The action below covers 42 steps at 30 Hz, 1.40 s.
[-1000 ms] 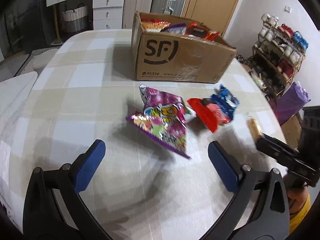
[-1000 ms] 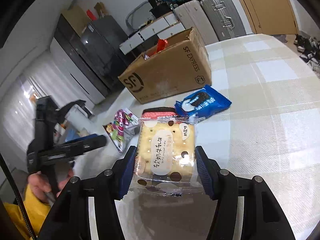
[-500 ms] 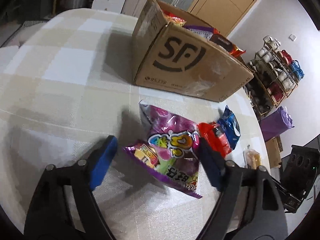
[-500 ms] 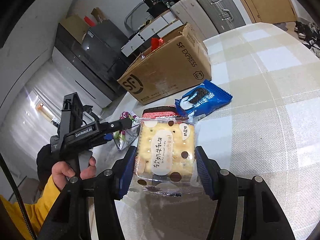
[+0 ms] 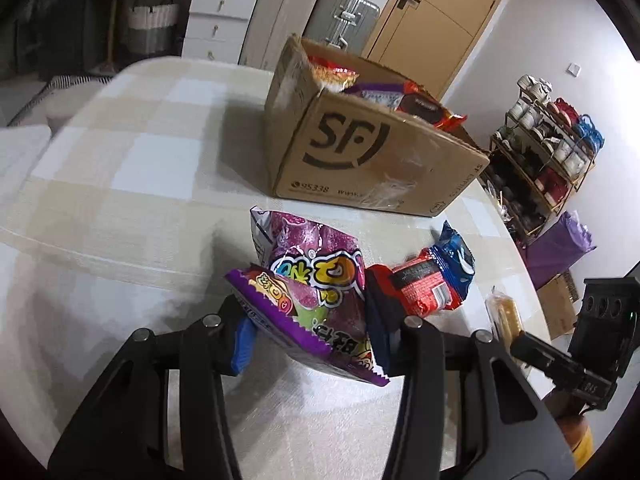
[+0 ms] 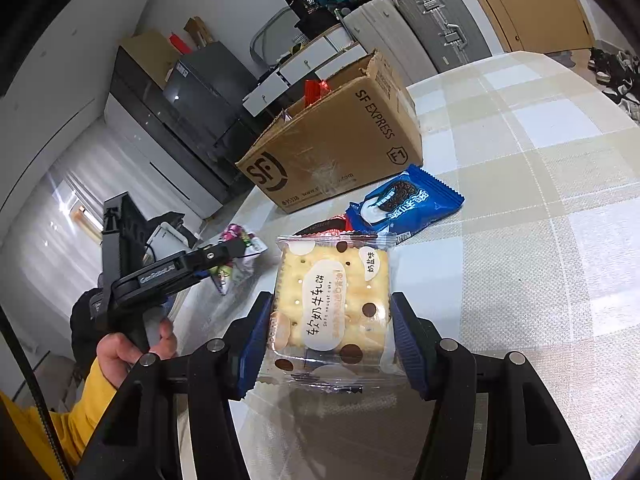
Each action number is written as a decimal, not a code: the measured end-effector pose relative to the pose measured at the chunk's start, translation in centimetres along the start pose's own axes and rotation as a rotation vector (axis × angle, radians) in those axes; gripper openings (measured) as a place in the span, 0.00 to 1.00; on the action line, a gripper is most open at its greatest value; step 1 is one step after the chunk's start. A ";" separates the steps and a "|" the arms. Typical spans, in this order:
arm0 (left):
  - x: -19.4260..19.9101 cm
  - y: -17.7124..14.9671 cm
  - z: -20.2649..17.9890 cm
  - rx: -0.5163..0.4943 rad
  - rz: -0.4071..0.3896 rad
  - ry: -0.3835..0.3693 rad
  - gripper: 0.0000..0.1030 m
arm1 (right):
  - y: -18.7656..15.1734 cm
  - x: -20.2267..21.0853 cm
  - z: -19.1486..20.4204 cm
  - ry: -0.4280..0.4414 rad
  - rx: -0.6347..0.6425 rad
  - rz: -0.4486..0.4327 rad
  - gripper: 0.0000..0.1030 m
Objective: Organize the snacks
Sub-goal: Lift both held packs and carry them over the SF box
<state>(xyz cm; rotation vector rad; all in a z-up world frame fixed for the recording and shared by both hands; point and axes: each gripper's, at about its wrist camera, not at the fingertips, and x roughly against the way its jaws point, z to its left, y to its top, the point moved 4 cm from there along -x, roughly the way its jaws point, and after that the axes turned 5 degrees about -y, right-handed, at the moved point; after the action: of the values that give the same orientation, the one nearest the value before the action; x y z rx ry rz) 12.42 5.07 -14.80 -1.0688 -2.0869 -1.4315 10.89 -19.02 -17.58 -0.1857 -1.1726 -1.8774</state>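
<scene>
My left gripper [image 5: 310,338] is shut on a purple candy bag [image 5: 316,292] near the table's front; the bag also shows in the right wrist view [image 6: 236,256]. My right gripper [image 6: 332,340] is shut on a clear-wrapped cracker pack [image 6: 332,304], held above the table. A red snack pack [image 5: 420,284] and a blue cookie pack [image 5: 458,260] lie just right of the candy bag; the blue pack also shows beyond the crackers [image 6: 404,204]. An open SF cardboard box [image 5: 360,152] with several snacks inside stands behind them, also in the right wrist view [image 6: 340,148].
The checked tablecloth [image 5: 120,184] covers a round table. The right gripper's body [image 5: 576,360] is at the table's right edge. A shoe rack [image 5: 548,148] and purple bag [image 5: 560,248] stand past that edge. Drawers and suitcases [image 5: 280,36] line the back wall.
My left gripper moved forward onto the purple candy bag and closed on it. My right gripper keeps holding the cracker pack, nearly still.
</scene>
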 end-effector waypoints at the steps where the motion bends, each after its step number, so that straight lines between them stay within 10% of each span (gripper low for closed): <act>1: 0.4 0.0 -0.1 -0.008 -0.007 0.006 0.42 | 0.0 0.0 0.0 -0.001 -0.001 -0.001 0.57; 42: 21.6 -3.8 -8.7 -0.187 -0.177 -0.017 0.42 | 2.2 12.2 16.0 0.044 0.271 -0.242 0.57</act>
<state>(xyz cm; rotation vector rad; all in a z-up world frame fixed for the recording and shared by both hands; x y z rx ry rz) -5.03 4.38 1.13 -0.9868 -2.1380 -1.7377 0.37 -14.15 -0.98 0.1535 -1.4560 -1.8915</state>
